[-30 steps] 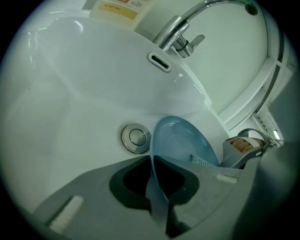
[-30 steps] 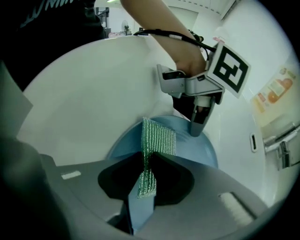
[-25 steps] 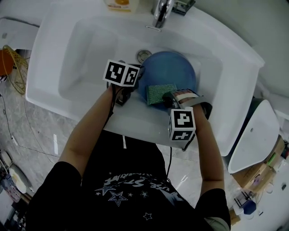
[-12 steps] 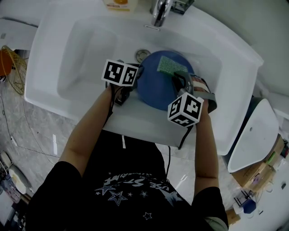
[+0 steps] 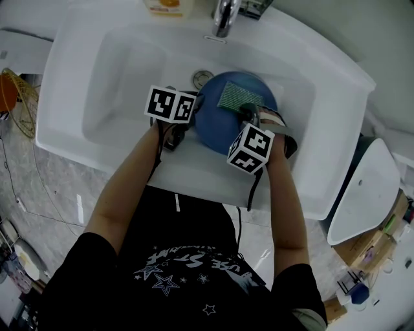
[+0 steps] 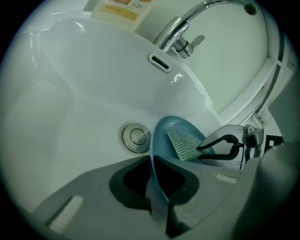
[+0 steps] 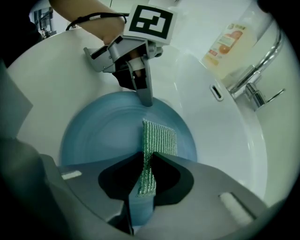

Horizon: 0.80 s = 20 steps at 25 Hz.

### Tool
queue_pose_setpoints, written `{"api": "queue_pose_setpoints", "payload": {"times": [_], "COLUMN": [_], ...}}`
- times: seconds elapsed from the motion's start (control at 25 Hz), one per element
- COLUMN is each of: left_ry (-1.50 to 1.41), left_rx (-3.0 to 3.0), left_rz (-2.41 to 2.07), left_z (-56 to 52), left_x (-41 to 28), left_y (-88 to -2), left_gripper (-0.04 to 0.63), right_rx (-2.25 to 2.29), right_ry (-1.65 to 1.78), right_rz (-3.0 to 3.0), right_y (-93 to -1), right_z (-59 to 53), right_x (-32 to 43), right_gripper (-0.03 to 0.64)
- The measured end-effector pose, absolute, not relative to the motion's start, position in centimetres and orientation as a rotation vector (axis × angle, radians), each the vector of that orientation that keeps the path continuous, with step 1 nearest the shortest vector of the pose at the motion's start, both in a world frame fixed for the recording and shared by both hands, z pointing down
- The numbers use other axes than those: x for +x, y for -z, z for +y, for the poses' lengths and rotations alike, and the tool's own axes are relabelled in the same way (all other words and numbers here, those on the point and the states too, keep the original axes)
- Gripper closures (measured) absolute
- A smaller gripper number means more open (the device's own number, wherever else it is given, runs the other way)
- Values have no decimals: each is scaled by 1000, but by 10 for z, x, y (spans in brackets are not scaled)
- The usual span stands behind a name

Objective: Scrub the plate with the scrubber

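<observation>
The blue plate (image 5: 217, 132) is held in the white sink (image 5: 84, 123), near the drain, its rim clamped between the jaws of the left gripper (image 6: 155, 180). The green scrubber (image 7: 160, 137) is pinched in the right gripper (image 7: 147, 164) and pressed flat on the plate's far half. Scrubbing is judged under way; the near half probably remains.

White washbasin (image 5: 77, 97), chrome tap (image 5: 223, 16), orange-labelled bottle (image 5: 169, 5), pale marbled floor (image 5: 39, 187), white rounded fixture (image 5: 362, 194) at right
</observation>
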<state>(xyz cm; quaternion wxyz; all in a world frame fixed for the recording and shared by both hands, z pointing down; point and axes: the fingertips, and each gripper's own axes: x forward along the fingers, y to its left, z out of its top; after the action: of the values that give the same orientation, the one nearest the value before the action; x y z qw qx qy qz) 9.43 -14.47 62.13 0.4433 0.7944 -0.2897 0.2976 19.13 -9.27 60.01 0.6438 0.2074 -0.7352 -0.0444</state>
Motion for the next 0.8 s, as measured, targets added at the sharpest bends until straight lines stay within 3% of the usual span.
{"api": "queue_pose_setpoints", "payload": {"times": [0.8], "left_ry": [-756], "left_rx": [1961], "left_rz": [-719], "left_z": [-145], "left_x": [93], "left_y": [-620], "left_gripper": [568], "right_rx": [246], "right_ry": [-81], "right_rz": [-1857], "right_y": [-557], "right_z": [-9], "right_x": [163], "right_gripper": [551]}}
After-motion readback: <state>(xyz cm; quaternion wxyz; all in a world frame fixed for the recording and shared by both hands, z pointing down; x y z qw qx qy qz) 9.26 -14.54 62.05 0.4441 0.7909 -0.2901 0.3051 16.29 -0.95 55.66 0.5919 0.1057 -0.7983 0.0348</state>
